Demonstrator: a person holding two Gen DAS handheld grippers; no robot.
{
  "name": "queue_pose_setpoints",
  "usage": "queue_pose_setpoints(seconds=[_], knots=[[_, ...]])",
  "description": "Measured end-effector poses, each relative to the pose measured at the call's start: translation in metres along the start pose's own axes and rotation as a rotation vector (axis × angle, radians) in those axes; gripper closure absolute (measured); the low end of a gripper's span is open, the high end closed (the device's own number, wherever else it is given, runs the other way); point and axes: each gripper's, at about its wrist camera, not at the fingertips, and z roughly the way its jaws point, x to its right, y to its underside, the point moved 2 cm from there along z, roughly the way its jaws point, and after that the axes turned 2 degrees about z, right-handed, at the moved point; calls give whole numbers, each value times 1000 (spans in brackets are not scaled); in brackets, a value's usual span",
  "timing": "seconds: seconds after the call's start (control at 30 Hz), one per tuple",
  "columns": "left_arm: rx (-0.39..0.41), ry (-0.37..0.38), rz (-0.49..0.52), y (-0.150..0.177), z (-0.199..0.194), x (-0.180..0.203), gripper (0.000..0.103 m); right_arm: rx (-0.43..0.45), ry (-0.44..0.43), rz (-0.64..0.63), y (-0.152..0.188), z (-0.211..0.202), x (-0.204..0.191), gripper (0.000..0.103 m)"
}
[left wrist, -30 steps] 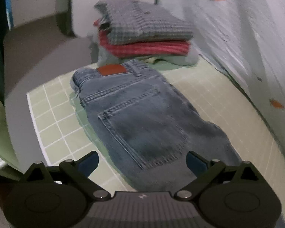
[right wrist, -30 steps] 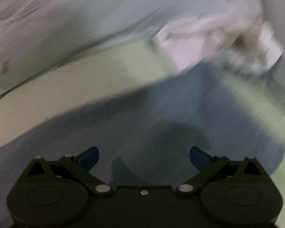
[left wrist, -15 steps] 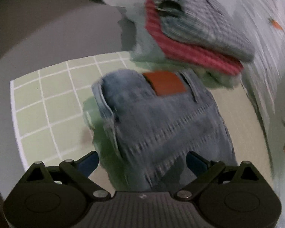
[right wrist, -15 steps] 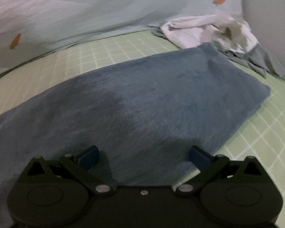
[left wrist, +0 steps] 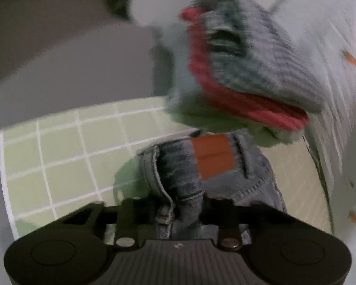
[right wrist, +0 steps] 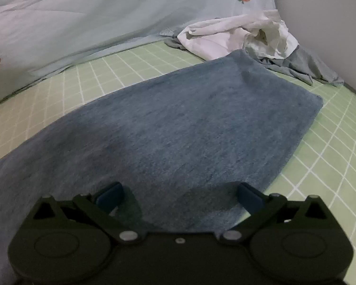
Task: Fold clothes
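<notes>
Left tongs (left wrist: 180, 204) clamped on jeans (left wrist: 225, 180) at the waistband, for lifting into a fold, near the folded pile (left wrist: 244, 71). Right tongs (right wrist: 179, 196) apart over the denim legs, spread flat on the bed (right wrist: 320, 166).

Rough denim jeans (right wrist: 178, 130); matt plastic left gripper (left wrist: 178, 204).

Both wrist views sit close over the jeans (left wrist: 237, 185) (opposite ends).

Green grid sheet (right wrist: 332, 147); carrot-print quilt (right wrist: 106, 16) behind; grey wall (right wrist: 320, 11).
</notes>
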Motion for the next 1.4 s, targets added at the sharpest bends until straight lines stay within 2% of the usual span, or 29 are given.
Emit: queue_pose_setpoints(seconds=[0.03,0.2,0.23,0.37,0.43,0.53,0.6,0.67,0.7,0.73,0.8,0.87,0.97,1.1,1.2,1.27,1.4], knots=[[17,-6,45,1,-5,8,87,4,-3,-2,1,0,0,0],[137,50,287,13,-48,67,88,27,-20,-12,5,-2,2,0],[152,77,339,18,-56,80,88,31,-24,-14,5,-2,3,0],[172,265,547,49,-89,140,88,46,-47,-32,8,-4,5,0],[122,409,637,73,-98,165,88,42,-62,-46,8,-4,7,0],[-72,557,678,111,-83,188,82,32,-82,-66,8,-5,9,0],[-194,538,760,138,-66,197,78,19,-97,-81,6,-5,10,0],[-282,493,837,160,-54,203,67,2,-119,-90,4,-6,10,0],[-303,489,849,164,-52,203,54,-7,-133,-91,2,-7,9,0],[-299,481,854,165,-52,203,35,-16,-146,-92,0,-9,7,0],[-235,458,859,162,-60,202,16,-33,-173,-94,-4,-11,5,0],[-175,437,858,156,-65,201,14,-51,-200,-96,-8,-14,2,0],[-112,388,815,137,-60,196,5,-77,-242,-100,-14,-18,-2,0],[-71,232,772,120,-47,173,4,-101,-449,-129,-19,-32,-51,0],[-59,125,798,115,-28,160,4,-119,-605,-150,-23,-43,-88,0],[-83,60,825,116,-16,153,4,-185,-727,-159,-19,-43,-116,0],[-138,72,766,111,-4,141,2,-308,-909,-197,-7,-37,-164,0]])
